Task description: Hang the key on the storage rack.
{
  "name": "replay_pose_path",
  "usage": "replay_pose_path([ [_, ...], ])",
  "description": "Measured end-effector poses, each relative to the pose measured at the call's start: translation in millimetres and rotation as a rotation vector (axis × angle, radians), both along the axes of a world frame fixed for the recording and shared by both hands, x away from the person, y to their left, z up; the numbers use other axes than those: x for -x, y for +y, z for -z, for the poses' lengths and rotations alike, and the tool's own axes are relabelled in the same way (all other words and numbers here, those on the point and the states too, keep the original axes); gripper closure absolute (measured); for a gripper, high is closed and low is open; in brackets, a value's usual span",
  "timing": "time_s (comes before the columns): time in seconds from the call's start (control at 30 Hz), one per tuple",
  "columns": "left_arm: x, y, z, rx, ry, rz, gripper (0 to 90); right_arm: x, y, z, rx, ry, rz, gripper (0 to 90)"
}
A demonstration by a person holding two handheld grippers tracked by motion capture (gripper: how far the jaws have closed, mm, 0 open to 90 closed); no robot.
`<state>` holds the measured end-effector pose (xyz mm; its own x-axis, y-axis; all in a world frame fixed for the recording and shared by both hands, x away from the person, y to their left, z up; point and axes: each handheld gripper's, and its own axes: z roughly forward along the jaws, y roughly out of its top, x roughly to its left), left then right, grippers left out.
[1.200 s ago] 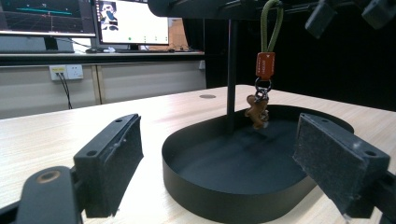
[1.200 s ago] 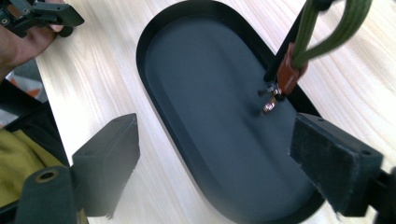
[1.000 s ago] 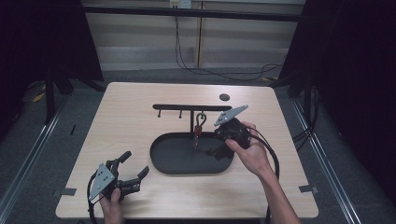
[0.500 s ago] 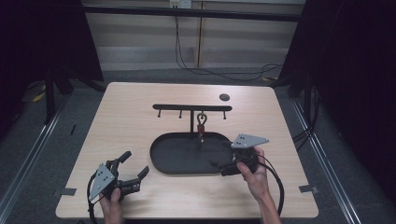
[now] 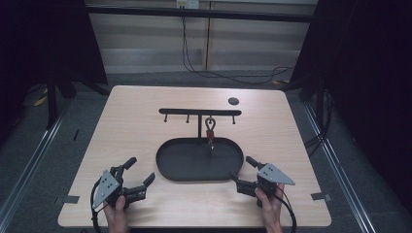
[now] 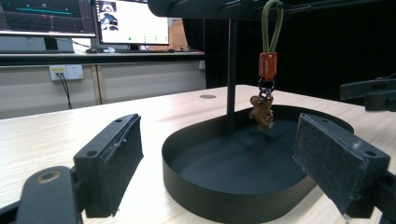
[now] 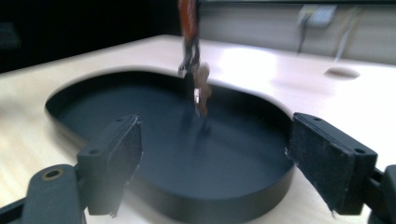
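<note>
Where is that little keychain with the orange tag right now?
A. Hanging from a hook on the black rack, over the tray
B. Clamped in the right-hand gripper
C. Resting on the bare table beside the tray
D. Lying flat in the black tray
A: the keychain dangles by its green loop from the rack, its charm above the tray, while the left gripper and the right gripper are open and away from it.

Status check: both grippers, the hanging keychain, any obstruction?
Left gripper open, right gripper open, both empty. Orange-tagged keychain hangs on black rack over black oval tray. Nothing in the way.
</note>
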<state>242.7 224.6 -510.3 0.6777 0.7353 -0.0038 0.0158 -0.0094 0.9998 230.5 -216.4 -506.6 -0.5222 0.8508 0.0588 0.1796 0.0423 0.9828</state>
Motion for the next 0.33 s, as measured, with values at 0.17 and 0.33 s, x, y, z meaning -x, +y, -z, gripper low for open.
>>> replay_pose_path([
  [0.17,0.0,0.3,0.0,-0.002,-0.004,0.000,15.4,11.6,-4.2,4.4,-0.065,-0.134,0.035,13.5],
  [0.33,0.0,0.2,0.0,-0.001,-0.003,0.000,15.4,20.6,-4.0,6.3,-0.061,-0.235,-0.007,13.5],
])
